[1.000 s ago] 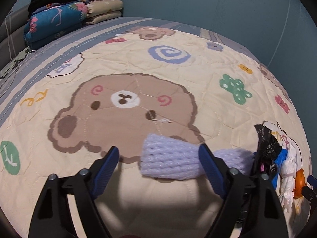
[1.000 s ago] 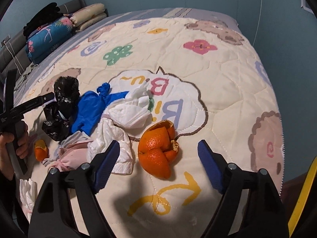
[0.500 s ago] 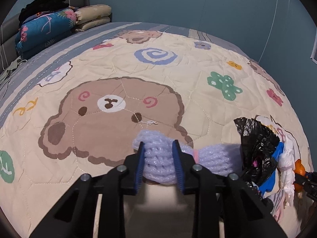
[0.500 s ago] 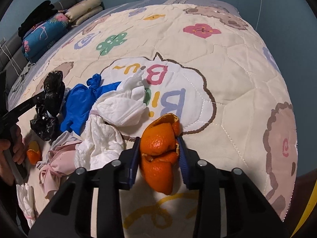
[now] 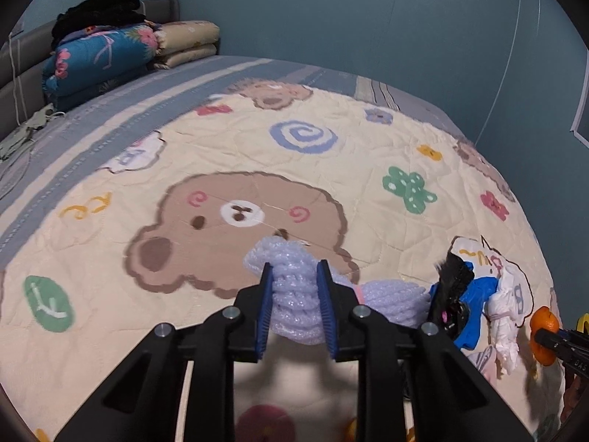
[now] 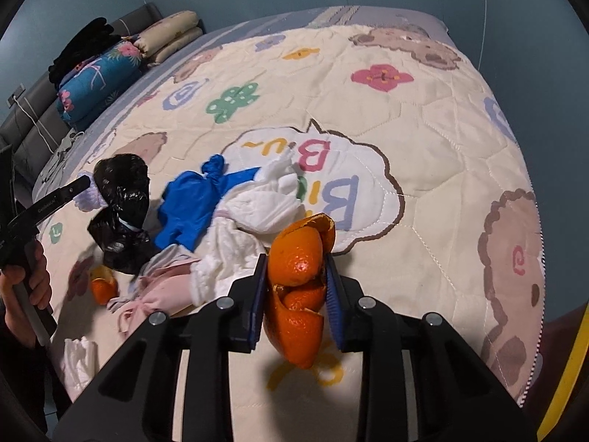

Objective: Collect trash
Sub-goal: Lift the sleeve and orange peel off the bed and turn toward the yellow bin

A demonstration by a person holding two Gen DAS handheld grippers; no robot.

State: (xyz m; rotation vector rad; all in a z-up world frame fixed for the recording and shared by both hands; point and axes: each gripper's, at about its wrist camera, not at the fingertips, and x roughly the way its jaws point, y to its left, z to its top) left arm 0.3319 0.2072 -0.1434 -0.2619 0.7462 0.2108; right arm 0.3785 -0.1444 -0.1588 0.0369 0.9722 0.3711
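My left gripper (image 5: pixel 294 276) is shut on a lilac foam net sleeve (image 5: pixel 294 302) and holds it lifted above the bed quilt (image 5: pixel 257 154). My right gripper (image 6: pixel 294 269) is shut on a large orange peel (image 6: pixel 298 294), raised off the quilt (image 6: pixel 423 147). Between them lies a trash pile: a black plastic bag (image 6: pixel 121 206), a blue bag (image 6: pixel 191 202), white tissues (image 6: pixel 265 202), a pinkish bag (image 6: pixel 158 280) and a small orange peel (image 6: pixel 103 287). The pile shows at the right in the left wrist view (image 5: pixel 478 294).
Folded blankets and pillows (image 5: pixel 110 55) are stacked at the bed's head, also in the right wrist view (image 6: pixel 99 77). A blue wall (image 5: pixel 368 18) runs behind the bed. The bed's edge (image 6: pixel 533 331) drops off at the right. More white tissue (image 6: pixel 77 364) lies near the front left.
Both grippers closed from open, the left on the foam sleeve and the right on the orange peel. Both then lifted their items off the quilt.
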